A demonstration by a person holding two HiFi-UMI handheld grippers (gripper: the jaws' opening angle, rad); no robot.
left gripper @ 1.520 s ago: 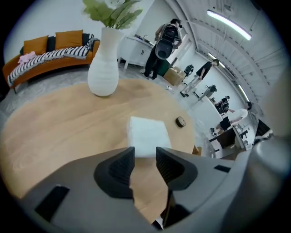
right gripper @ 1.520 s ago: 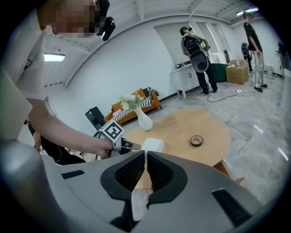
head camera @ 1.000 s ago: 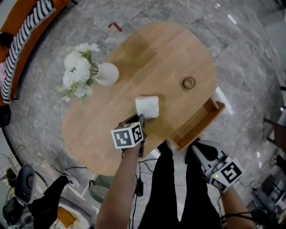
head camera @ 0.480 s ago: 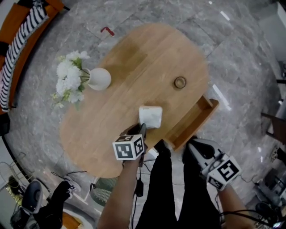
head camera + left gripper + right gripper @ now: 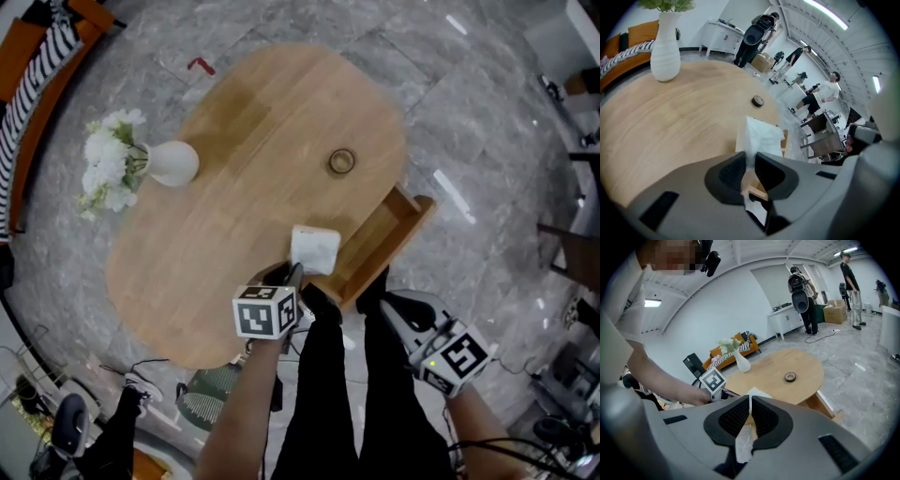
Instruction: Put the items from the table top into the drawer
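A white soft packet (image 5: 314,249) hangs just over the near edge of the oval wooden table (image 5: 234,141), beside the open wooden drawer (image 5: 413,212). My left gripper (image 5: 297,274) is shut on the packet's near edge; in the left gripper view its pads (image 5: 736,169) pinch the white packet (image 5: 761,135). A small brown tape roll (image 5: 342,161) lies on the table beyond the drawer. My right gripper (image 5: 390,311) hovers below the drawer's front, over the floor, jaws together and holding nothing; its view shows the tape roll (image 5: 790,377) and the drawer (image 5: 821,405).
A white vase with white flowers (image 5: 171,162) stands at the table's left end. The person's legs in black trousers (image 5: 328,375) are against the table's near edge. Cables and a green fan (image 5: 204,403) lie on the floor. People stand far off (image 5: 825,91).
My left gripper has carried the packet right, from the middle of the table to its near edge by the drawer. The right gripper shifted slightly left.
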